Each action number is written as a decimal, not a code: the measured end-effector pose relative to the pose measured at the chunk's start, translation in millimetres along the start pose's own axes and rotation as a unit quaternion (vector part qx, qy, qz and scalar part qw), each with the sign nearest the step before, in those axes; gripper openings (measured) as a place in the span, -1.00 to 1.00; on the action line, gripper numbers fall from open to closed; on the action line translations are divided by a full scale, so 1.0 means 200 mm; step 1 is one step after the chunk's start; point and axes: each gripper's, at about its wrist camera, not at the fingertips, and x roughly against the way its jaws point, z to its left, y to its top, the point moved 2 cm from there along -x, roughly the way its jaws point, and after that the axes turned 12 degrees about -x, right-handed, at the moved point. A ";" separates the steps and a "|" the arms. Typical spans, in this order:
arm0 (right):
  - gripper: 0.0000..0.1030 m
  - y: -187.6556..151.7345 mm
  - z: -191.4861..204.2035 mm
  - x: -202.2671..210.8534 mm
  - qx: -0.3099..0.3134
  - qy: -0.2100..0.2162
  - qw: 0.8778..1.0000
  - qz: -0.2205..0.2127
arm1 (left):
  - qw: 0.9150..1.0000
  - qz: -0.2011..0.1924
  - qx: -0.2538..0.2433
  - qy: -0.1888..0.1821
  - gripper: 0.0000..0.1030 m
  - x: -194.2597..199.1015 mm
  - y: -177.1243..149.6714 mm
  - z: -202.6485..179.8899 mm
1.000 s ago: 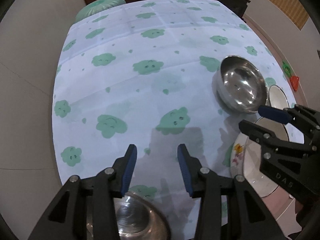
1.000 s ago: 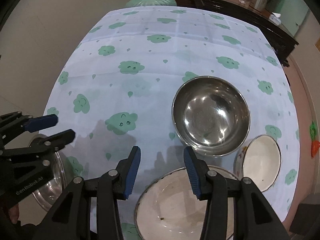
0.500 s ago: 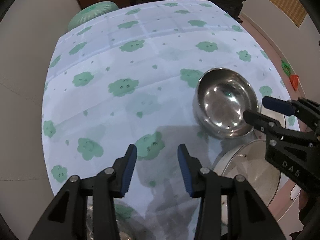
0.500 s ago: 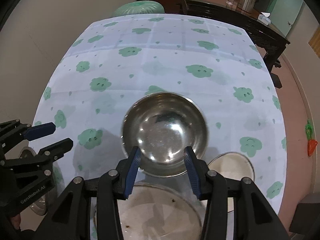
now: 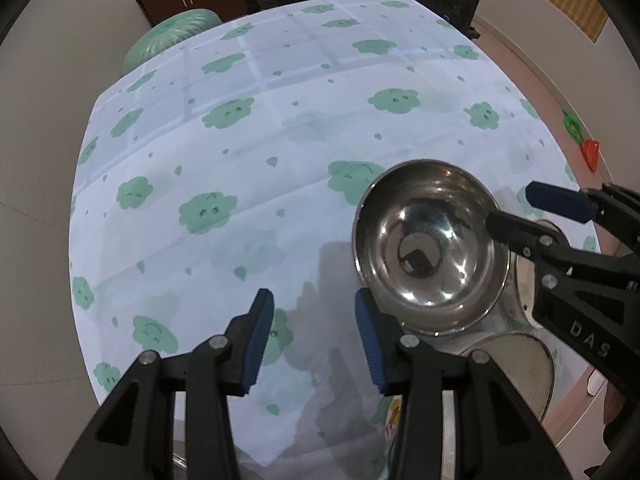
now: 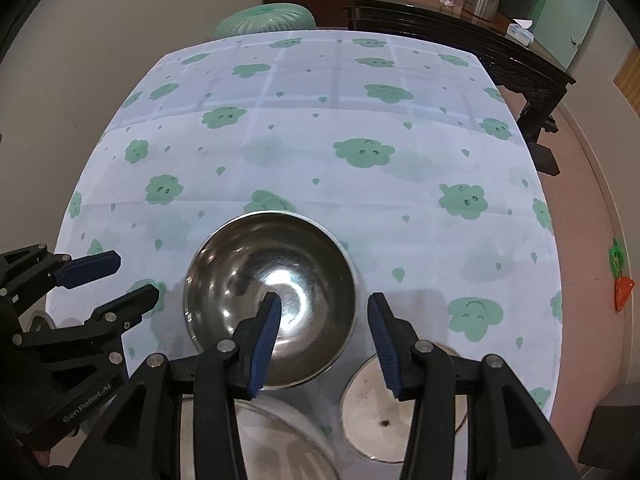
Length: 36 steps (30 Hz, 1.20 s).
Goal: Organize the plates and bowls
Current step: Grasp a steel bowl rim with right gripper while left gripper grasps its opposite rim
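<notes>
While both grippers hung over the near edge of the tablecloth (image 6: pixel 360 128), the steel bowl (image 6: pixel 270 296) stood upright on the cloth, with a small white dish (image 6: pixel 372 408) just beside it on the right and a larger plate (image 6: pixel 256 440) at the very front, partly hidden and blurred. The right gripper (image 6: pixel 324 336) was held with its jaws apart and empty, its left finger over the bowl's hollow and its right finger outside the rim, so that it appeared lined up to straddle the near wall of the bowl. The left gripper (image 5: pixel 314 336) likewise stood apart and empty, above bare cloth to the left of the bowl. Several faults could follow from this arrangement. A thin, polished, sloping wall would give the pads little purchase, and the bowl might slip or swing when lifted by one side. A descent slightly off line could strike the rim and push the bowl against the dish beside it. Crockery lying close to the table edge might also be nudged off, or the cloth dragged.
</notes>
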 end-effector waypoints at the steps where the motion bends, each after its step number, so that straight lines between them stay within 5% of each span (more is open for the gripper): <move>1: -0.07 0.01 -0.01 -0.01 -0.001 0.000 1.000 0.000 | 1.000 0.000 -0.001 -0.001 -0.17 -0.01 0.01 0.00; 30: -0.08 0.03 -0.18 -0.24 -0.023 0.004 0.999 0.048 | 0.999 0.032 -0.005 -0.018 -0.21 -0.27 0.09 -0.11; 36: -0.40 0.02 -0.17 -0.29 -0.021 0.010 0.998 0.066 | 0.999 0.037 0.001 -0.030 -0.48 -0.31 0.09 -0.10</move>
